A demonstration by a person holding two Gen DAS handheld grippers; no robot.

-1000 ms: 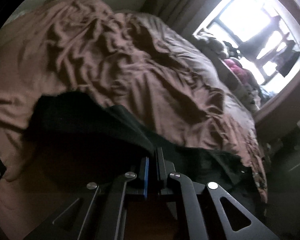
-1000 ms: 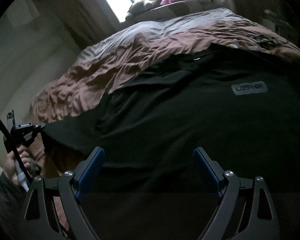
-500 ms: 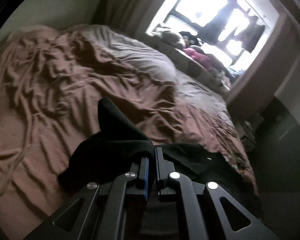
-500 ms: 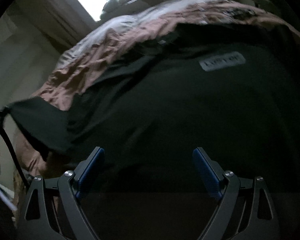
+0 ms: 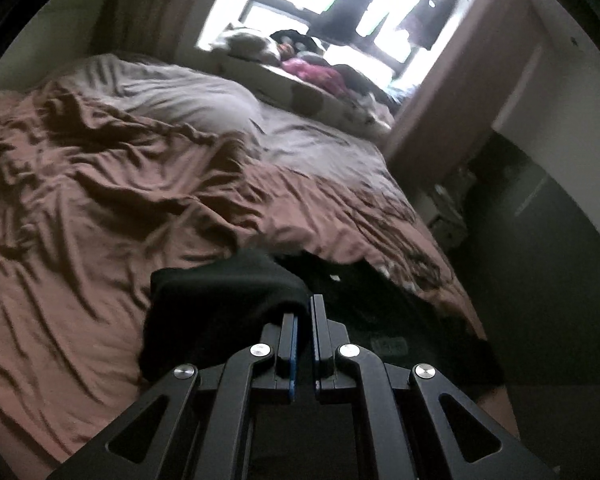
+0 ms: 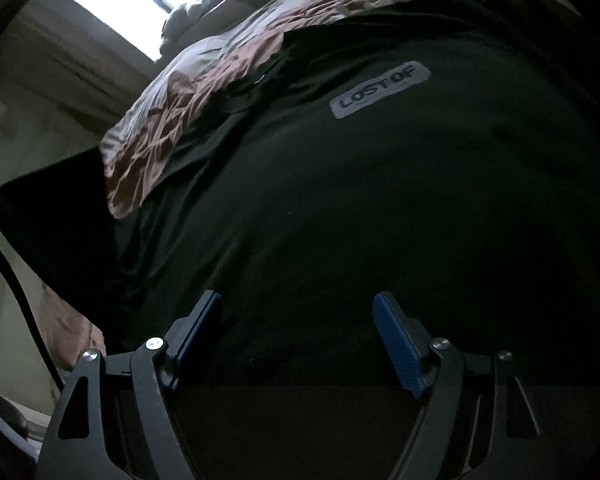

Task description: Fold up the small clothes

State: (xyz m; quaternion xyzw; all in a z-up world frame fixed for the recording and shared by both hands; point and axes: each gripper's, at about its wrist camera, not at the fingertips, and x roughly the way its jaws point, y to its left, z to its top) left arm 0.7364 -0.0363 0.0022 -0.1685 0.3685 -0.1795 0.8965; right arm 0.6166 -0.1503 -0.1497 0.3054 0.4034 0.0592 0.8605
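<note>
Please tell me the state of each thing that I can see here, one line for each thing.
Black cloth garment with a grey label: spread on the bed, one corner lifted.
Left gripper: shut on the garment's corner.
Right gripper: open, jaws just closing, above the garment.
Brown wrinkled bed cover: crumpled.

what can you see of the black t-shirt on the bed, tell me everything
The black t-shirt is a dark, soft, matte knit, spread across the near part of the rumpled brown bedspread. A grey rectangular patch reading LOST OF sits on its upper part. One edge is lifted and folded back, pinched in the shut left gripper. The right gripper hangs over the lower part, jaws apart and just narrowing, pads not pressing the cloth.
</note>
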